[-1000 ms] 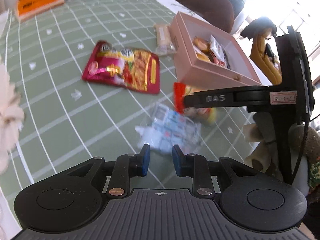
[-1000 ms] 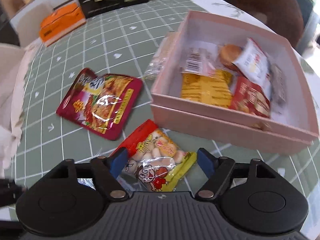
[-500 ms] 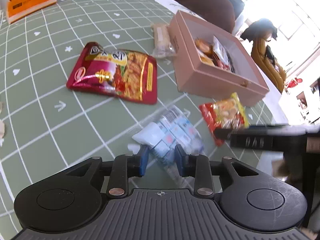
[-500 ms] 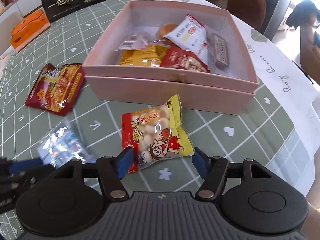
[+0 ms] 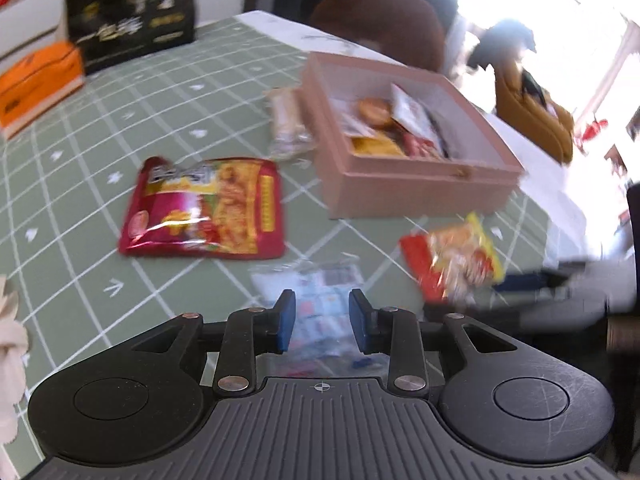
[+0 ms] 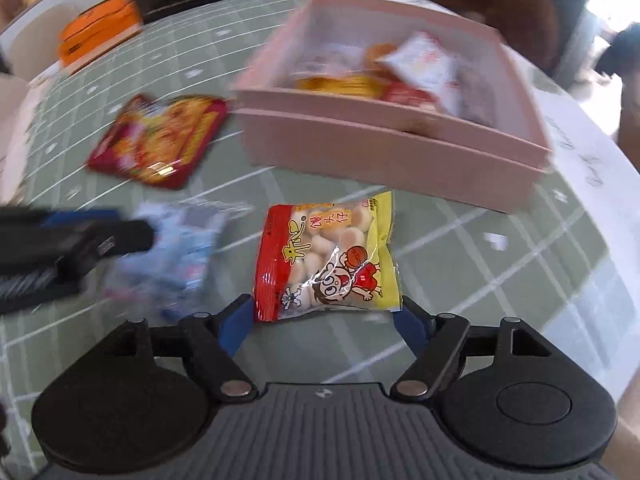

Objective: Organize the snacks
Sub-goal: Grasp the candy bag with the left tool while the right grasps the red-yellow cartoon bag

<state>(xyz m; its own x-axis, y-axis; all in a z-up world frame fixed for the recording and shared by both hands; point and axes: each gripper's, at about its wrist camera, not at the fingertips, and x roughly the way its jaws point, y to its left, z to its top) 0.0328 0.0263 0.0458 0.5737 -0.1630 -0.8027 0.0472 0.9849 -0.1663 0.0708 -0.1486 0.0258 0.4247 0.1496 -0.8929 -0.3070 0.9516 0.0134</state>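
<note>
Two grippers over green checked tablecloth (image 5: 80, 184). Left gripper (image 5: 322, 320): jaws narrow, pale blue-white packet (image 5: 320, 292) between pads, contact unclear from blur. Right gripper (image 6: 326, 326): jaws wide and opening, red-yellow snack bag (image 6: 326, 256) lying flat just beyond tips, not pinched. Pink box (image 6: 384, 156) with snacks at 12 o'clock from bag; red pouch (image 6: 160, 140) at 10 o'clock.

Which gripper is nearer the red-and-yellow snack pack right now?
Right. The right gripper straddles the red-and-yellow snack pack, jaws opening; the left gripper sits off to its side, over the clear blue-and-white packet.
</note>
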